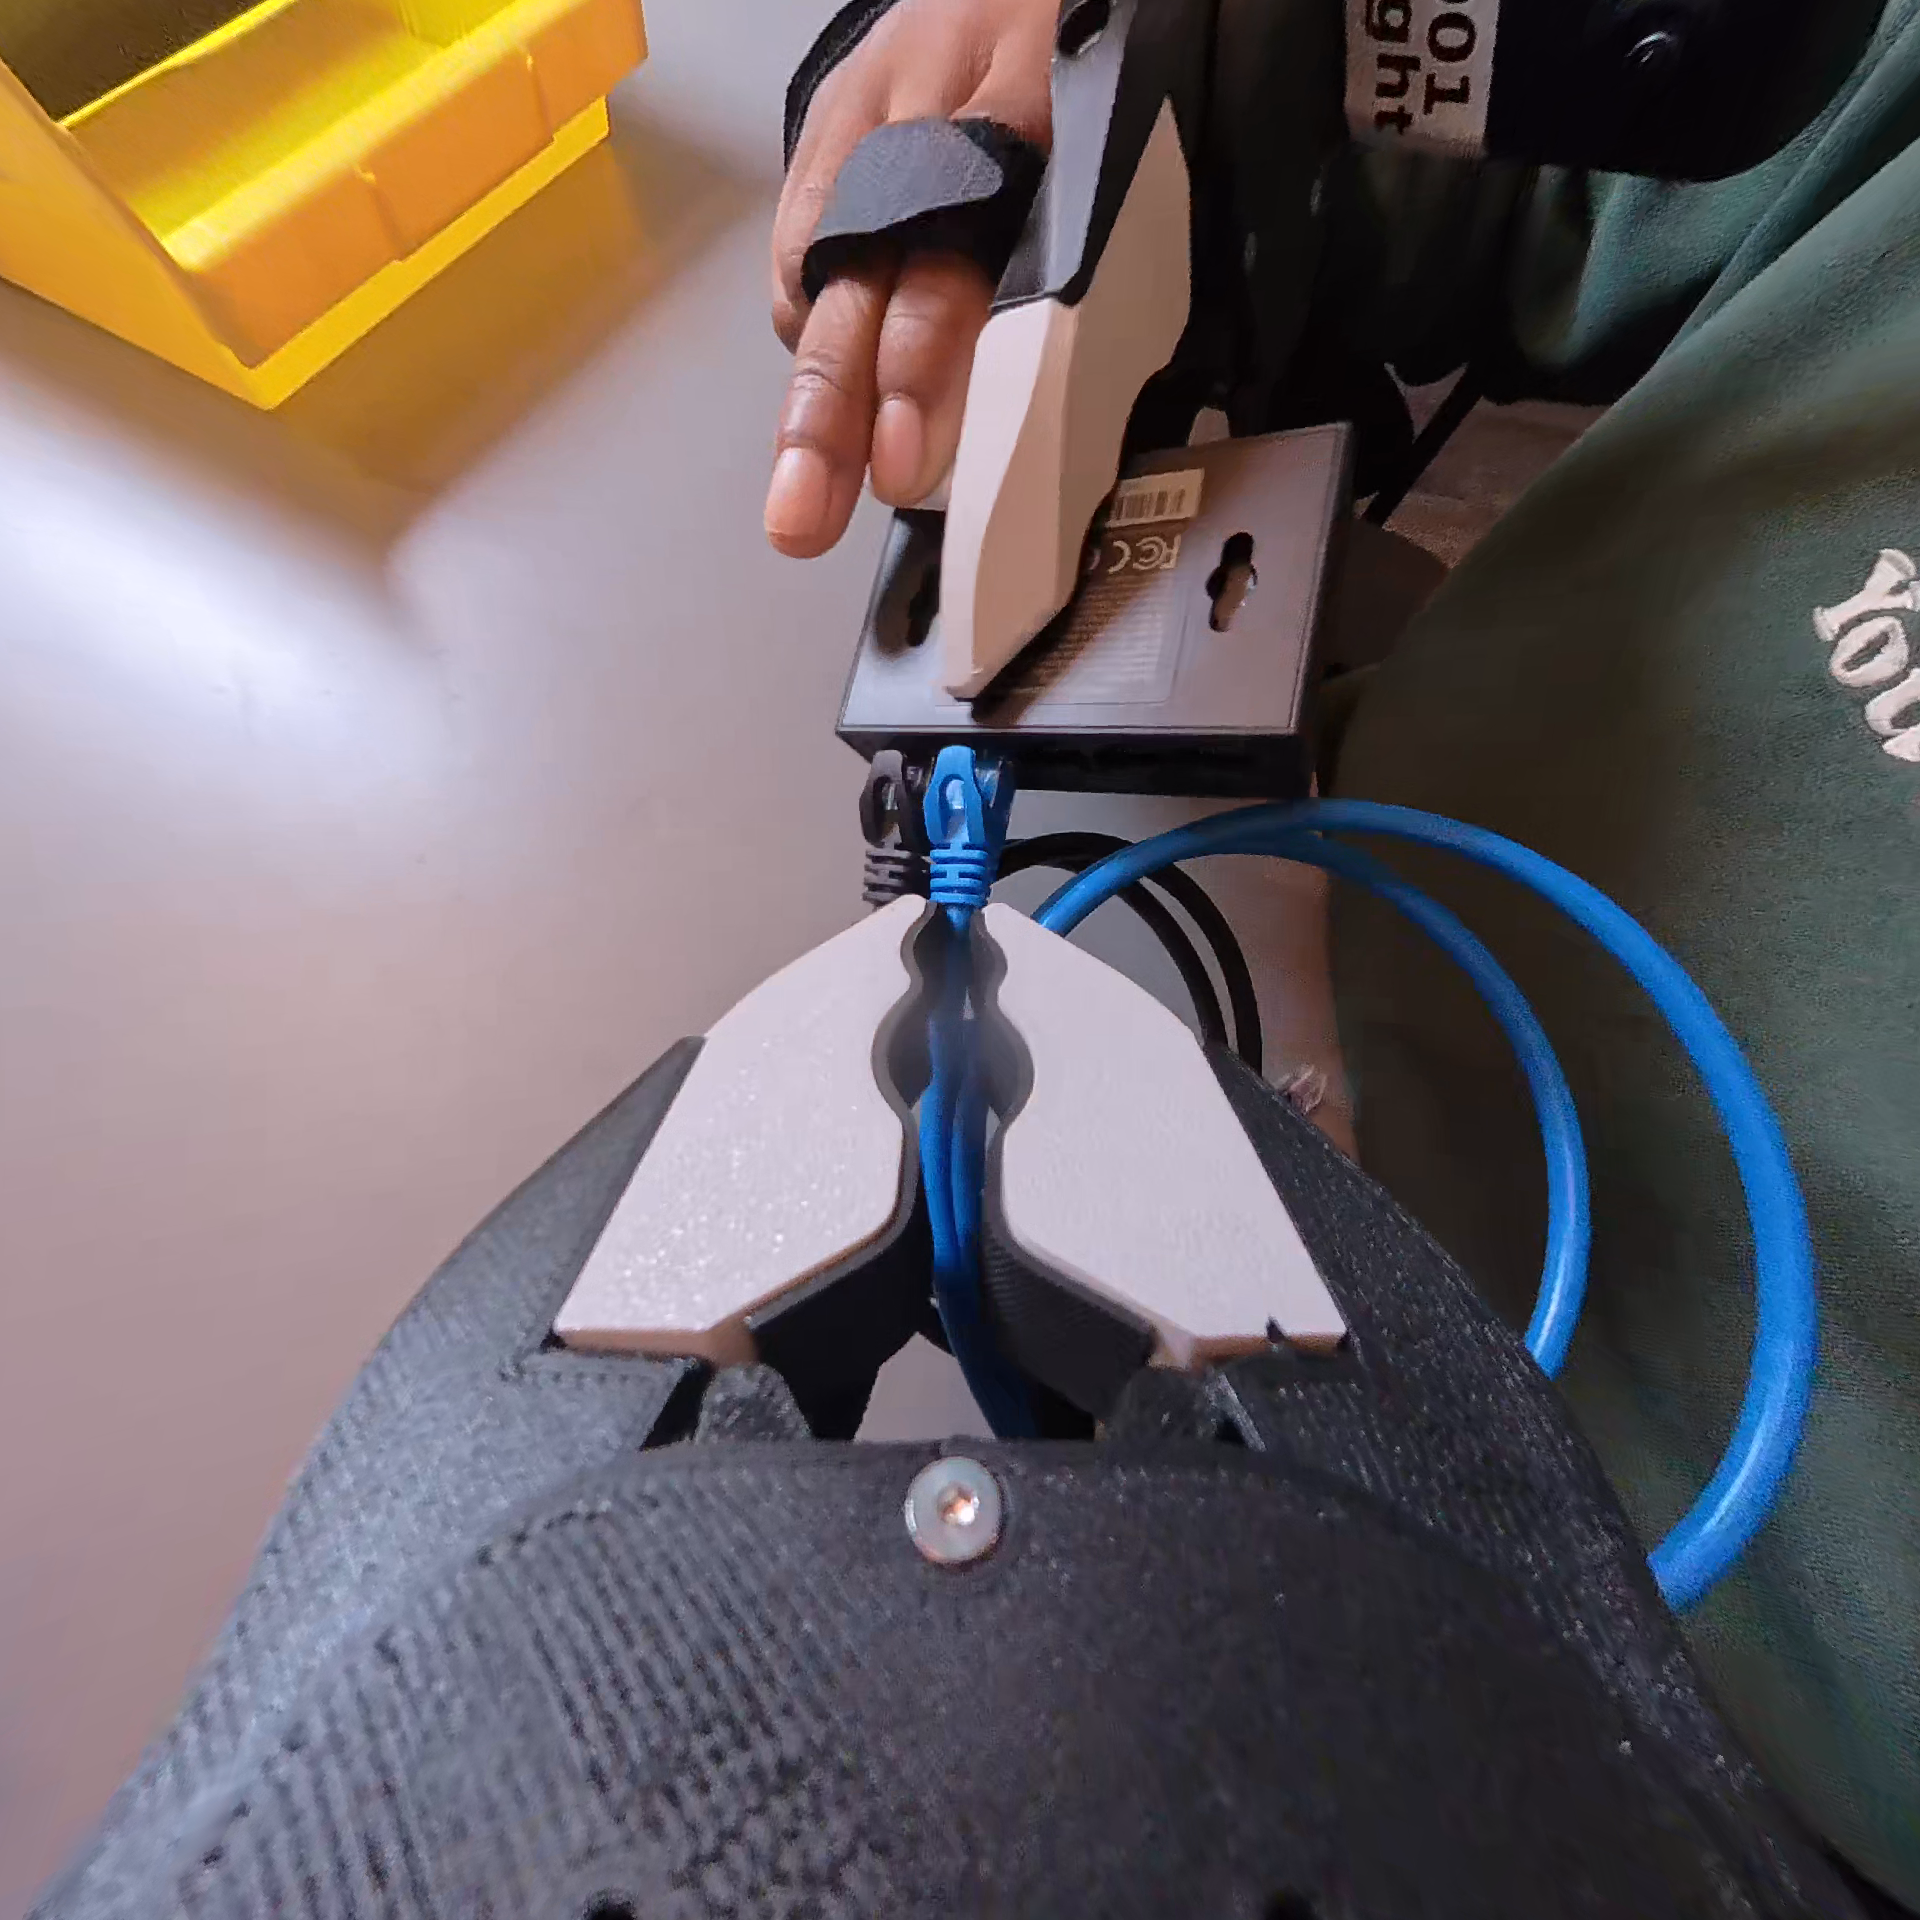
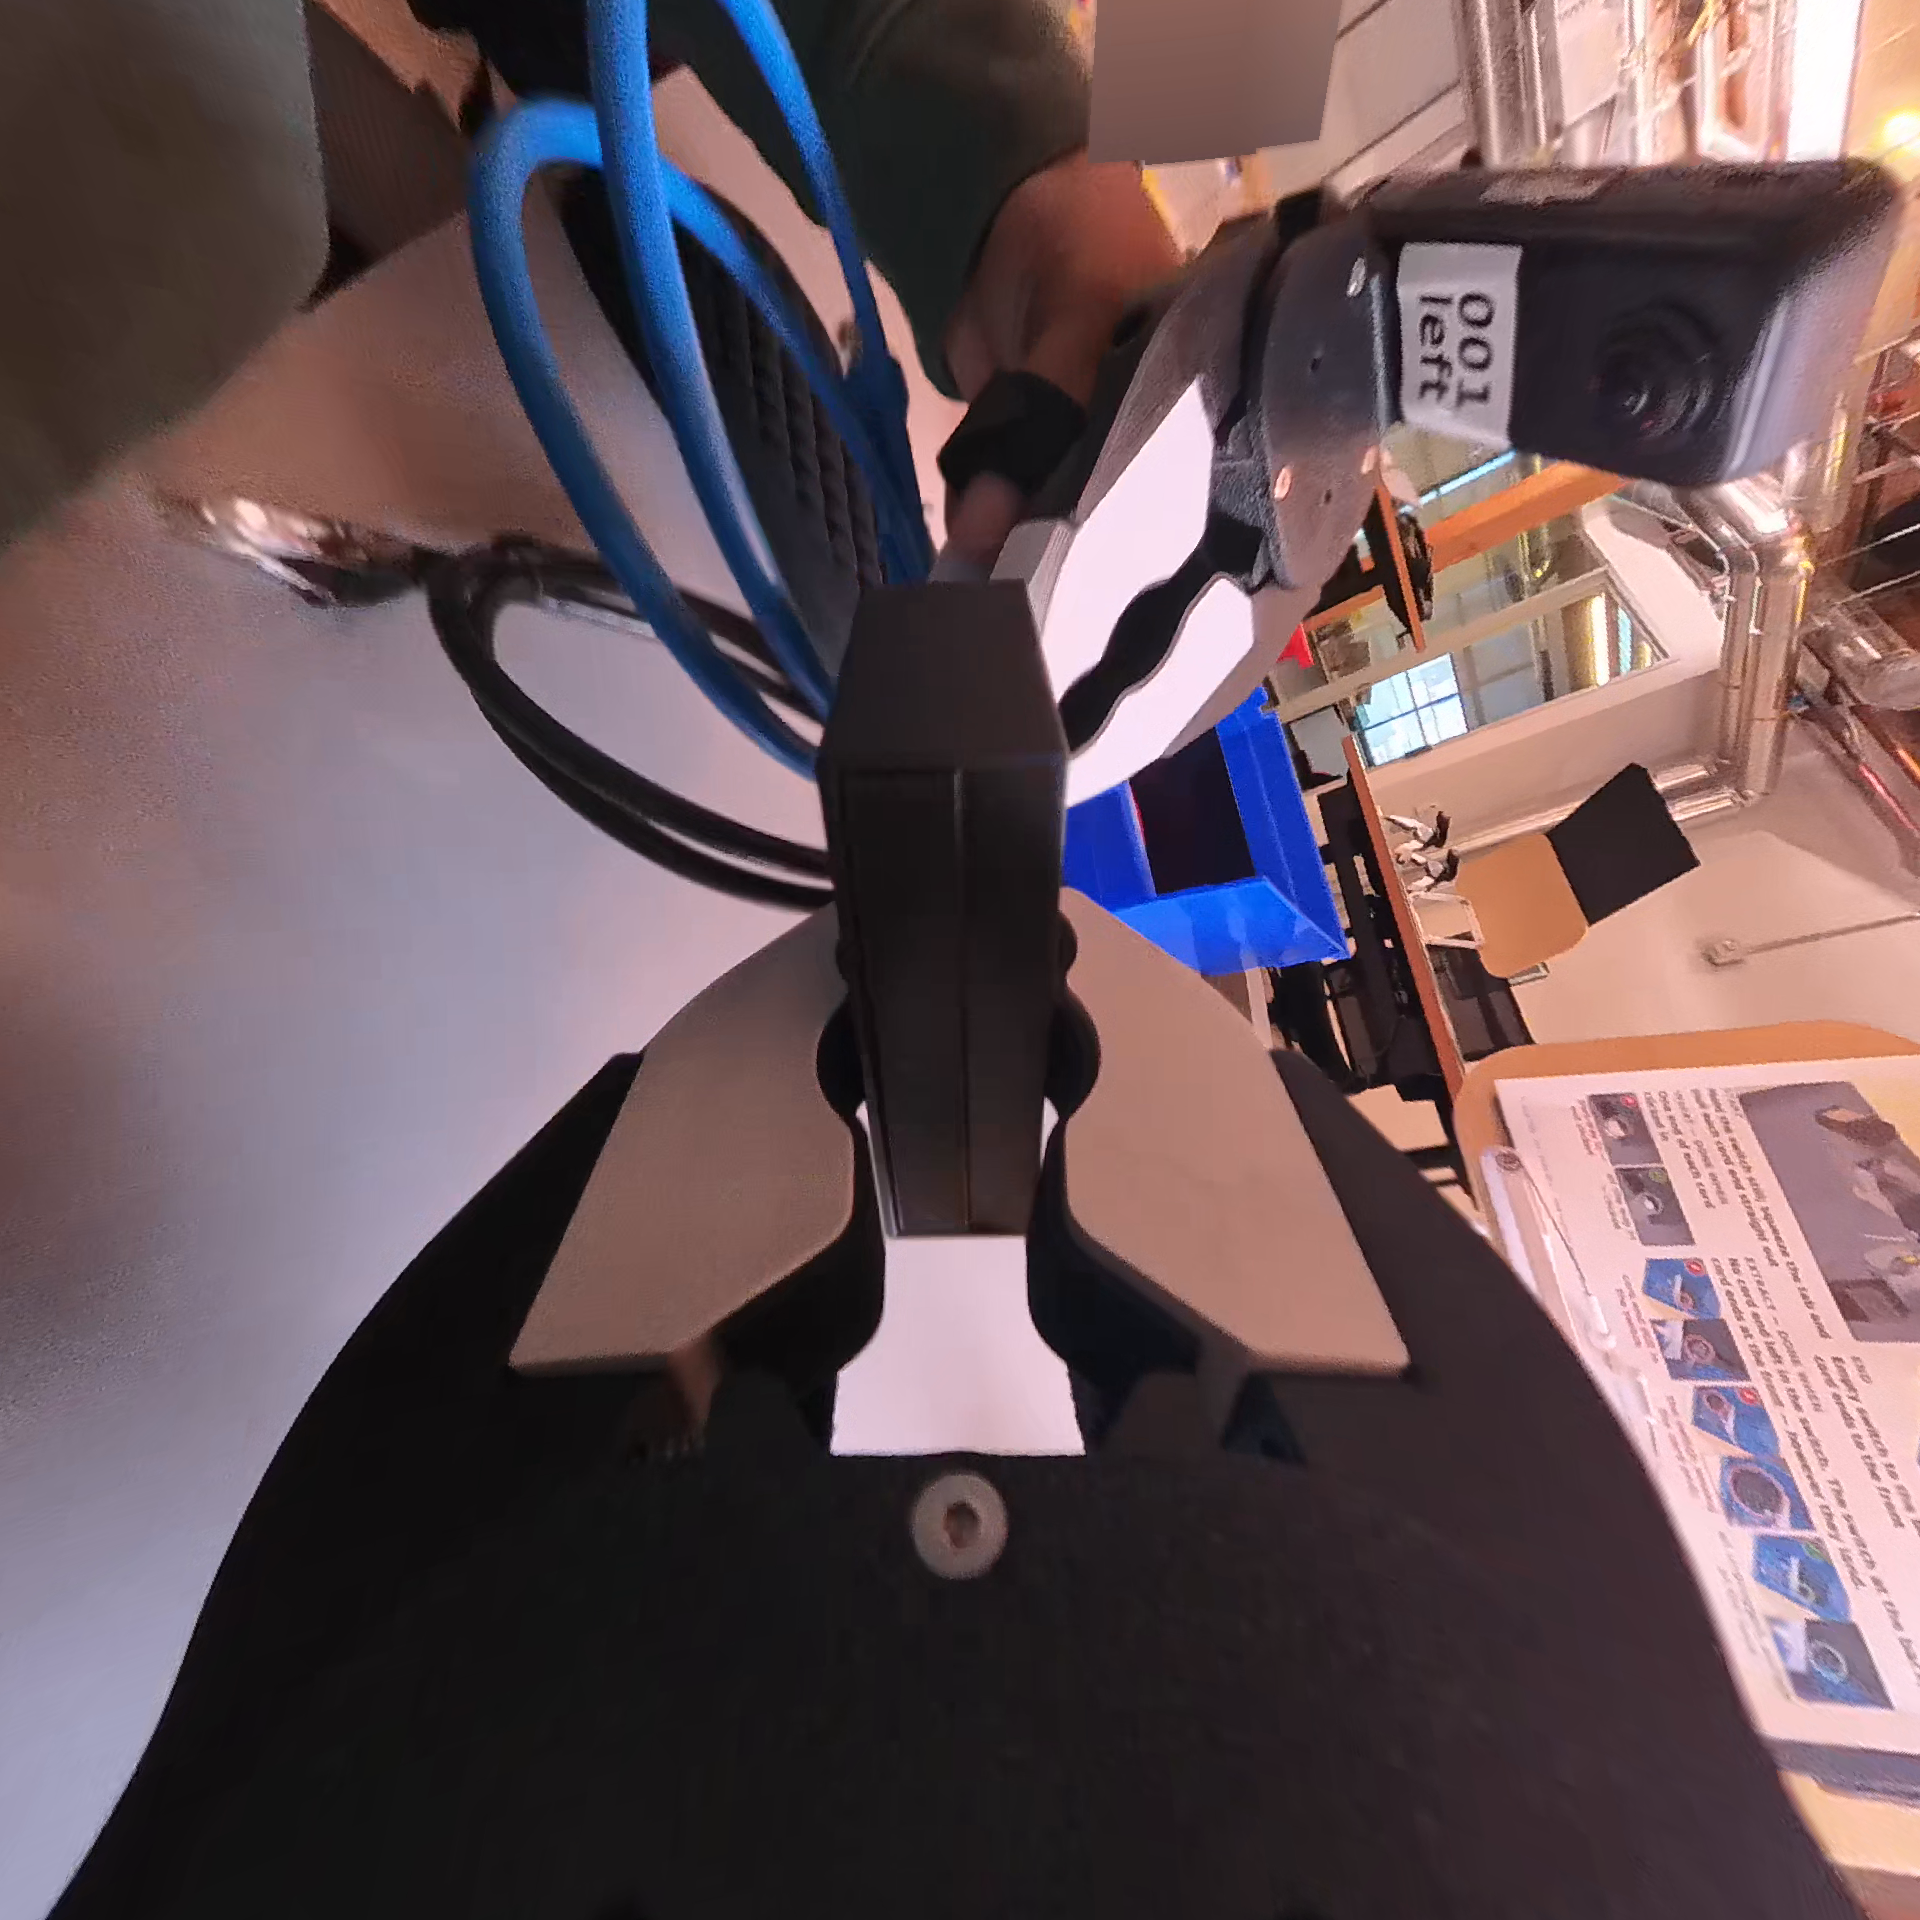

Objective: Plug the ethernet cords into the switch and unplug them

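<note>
Between the two tools, above the pale desk [image 1: 260, 831], a black switch [image 1: 1091, 613] is held off the surface. The right tool [image 2: 956, 987] is closed on the switch's narrow edge, one pale finger [image 1: 1029, 488] being laid across the labelled underside, with a bare hand [image 1: 883, 312] strapped beside it. The left tool [image 1: 956, 925] is pinched narrowly on the blue cord [image 1: 1704, 1091] just behind its plug [image 1: 964, 821], which is seated in a port on the switch's near edge. A black plug [image 1: 888, 831] is seen in the port just left of it.

Only in the left wrist view are the ports, the plugs and a yellow bin [image 1: 312, 187] at the far left shown. Only in the right wrist view are a blue bin [image 2: 1195, 852] beyond the switch, a printed sheet [image 2: 1714, 1403] at the right, and the left tool's camera [image 2: 1662, 332] shown.

Blue loops are hung to the right against a green sleeve [image 1: 1714, 520]; black cord [image 2: 582, 769] is curled over the desk. The ports are hidden from the right wrist view by the switch body.
</note>
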The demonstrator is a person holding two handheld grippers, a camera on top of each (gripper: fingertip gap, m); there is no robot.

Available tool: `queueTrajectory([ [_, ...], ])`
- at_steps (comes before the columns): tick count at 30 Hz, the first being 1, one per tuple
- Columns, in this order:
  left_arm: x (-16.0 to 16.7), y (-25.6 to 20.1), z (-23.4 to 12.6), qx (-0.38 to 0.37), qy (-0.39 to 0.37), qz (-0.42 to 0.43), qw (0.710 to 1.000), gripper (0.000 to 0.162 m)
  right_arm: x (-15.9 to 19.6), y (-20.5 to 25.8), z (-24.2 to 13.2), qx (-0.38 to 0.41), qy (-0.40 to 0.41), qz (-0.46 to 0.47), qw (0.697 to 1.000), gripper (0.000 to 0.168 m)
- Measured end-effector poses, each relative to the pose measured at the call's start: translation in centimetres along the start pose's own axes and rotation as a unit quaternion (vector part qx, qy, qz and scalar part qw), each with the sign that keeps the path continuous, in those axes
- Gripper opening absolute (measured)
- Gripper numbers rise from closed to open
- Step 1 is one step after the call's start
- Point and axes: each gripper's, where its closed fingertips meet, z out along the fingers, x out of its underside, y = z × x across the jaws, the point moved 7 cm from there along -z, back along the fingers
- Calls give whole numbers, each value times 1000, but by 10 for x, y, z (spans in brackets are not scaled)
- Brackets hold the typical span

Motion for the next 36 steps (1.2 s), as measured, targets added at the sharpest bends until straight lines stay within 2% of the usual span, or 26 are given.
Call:
queueTrajectory([
  [3,1,0,2,-10,7,8,1000,4,-5,-1,0,5,-7,-7,1000,30],
  [8,-18,-2,-17,-16,-79,24,996,5,-8,-21,-13,62,-7,-5,998,30],
  [12,-17,10,-37,-14,-114,-14,993,30,-6,-26,-18,76,6,-24,997,30],
  [16,-8,20,-19,46,-74,-44,995,44,-10,-19,-8,60,13,-79,995,30],
  [19,-8,17,-4,131,-43,-52,989,35,-17,-12,0,47,10,-118,992,30],
  [21,-4,15,8,146,3,-41,988,34,-18,-8,2,39,15,-138,990,30],
  [25,-4,19,9,103,26,-44,993,25,3,-7,5,54,51,-115,991,31],
  [28,-1,36,7,68,5,-120,990,25,27,-16,8,85,100,-69,989,31],
  [32,16,59,3,45,-21,-221,974,24,41,-20,13,84,172,-40,981,43],
  [36,25,68,6,31,-3,-260,965,25,44,-18,24,78,230,-31,970,55],
])
